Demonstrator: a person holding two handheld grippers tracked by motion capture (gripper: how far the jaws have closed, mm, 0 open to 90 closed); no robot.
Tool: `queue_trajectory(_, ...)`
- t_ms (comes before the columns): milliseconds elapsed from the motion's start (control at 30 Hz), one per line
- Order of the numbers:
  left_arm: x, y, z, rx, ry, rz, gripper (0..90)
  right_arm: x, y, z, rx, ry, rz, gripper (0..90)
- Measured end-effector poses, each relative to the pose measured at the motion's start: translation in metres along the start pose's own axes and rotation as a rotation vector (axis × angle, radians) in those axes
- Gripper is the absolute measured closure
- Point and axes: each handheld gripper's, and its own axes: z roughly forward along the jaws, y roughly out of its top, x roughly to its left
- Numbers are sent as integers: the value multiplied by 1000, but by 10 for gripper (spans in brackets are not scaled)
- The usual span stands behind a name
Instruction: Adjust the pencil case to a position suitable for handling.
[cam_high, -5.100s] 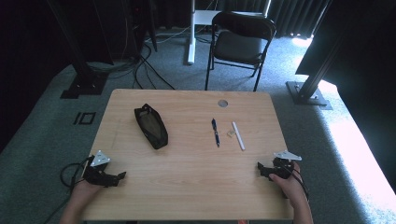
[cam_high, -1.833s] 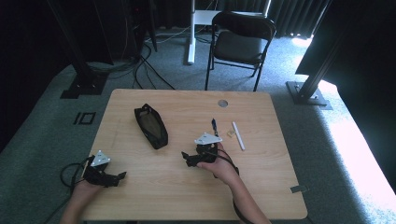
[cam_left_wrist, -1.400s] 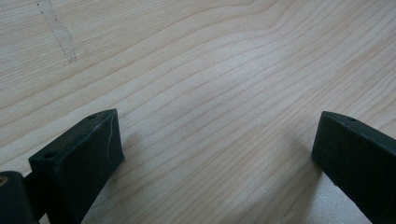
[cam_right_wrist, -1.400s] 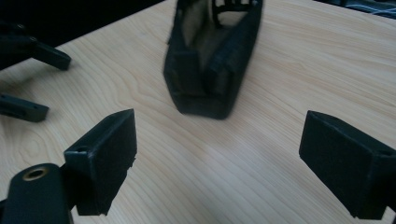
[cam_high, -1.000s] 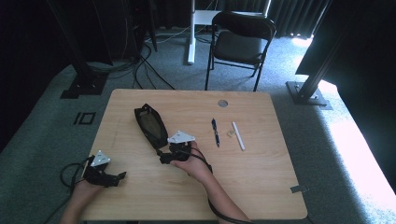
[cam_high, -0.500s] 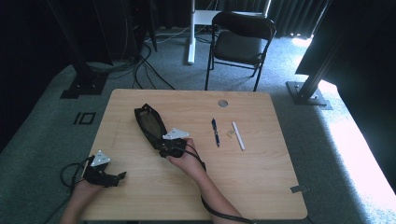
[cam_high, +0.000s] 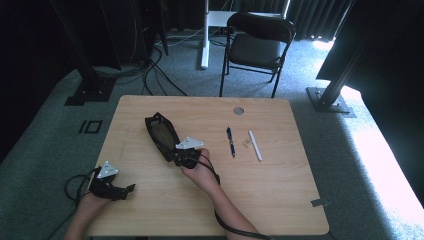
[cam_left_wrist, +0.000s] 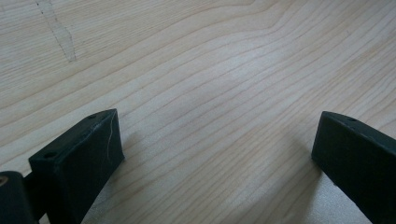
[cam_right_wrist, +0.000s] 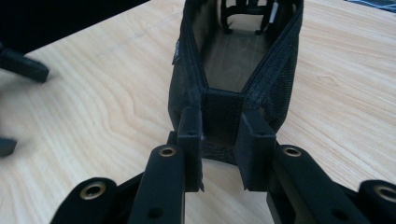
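Note:
A black mesh pouch (cam_high: 160, 132) lies unzipped on the wooden table (cam_high: 280, 190), its mouth gaping in the right gripper view (cam_right_wrist: 233, 60). My right gripper (cam_high: 175, 155) sits at the pouch's near end. Its jaws have just been closing, and they now pinch the pouch's end tab between the pads (cam_right_wrist: 191, 135). At the table's front left corner my left gripper (cam_high: 126, 190) rests in a hand, jaws wide apart over bare wood (cam_left_wrist: 215, 149) with nothing between them.
A blue pen (cam_high: 230, 141), a white marker (cam_high: 255, 145) and a small pale piece (cam_high: 246, 143) lie right of the pouch. A round grommet (cam_high: 238, 110) sits near the far edge. A black folding chair (cam_high: 260, 45) stands beyond the table.
My right hand has come from the table's right side leftward to the pouch, and its jaws have closed on the pouch's near end. The left gripper has stayed put.

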Motion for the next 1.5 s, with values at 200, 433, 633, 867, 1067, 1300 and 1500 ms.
queue_trajectory(200, 0, 0, 0, 0, 0, 0, 21, -2, -4, -11, 10, 24, -11, 737)
queue_trajectory(433, 0, 0, 0, 0, -1, -2, 21, -10, -13, -28, 15, 34, -4, 738)
queue_trajectory(633, 0, 0, 0, 0, 0, -2, 21, -16, -21, -43, 30, 45, -17, 738)
queue_trajectory(867, 0, 0, 0, 0, 0, -1, 21, -25, -35, -64, 53, 52, -23, 738)
queue_trajectory(1067, 0, 0, 0, 0, -1, -2, 21, -32, -45, -81, 59, 69, -27, 738)
queue_trajectory(1300, 0, 0, 0, 0, -1, -2, 21, -40, -56, -99, 77, 93, -26, 738)
queue_trajectory(1500, 0, 0, 0, 0, -1, -2, 21, -47, -67, -116, 83, 102, -14, 737)
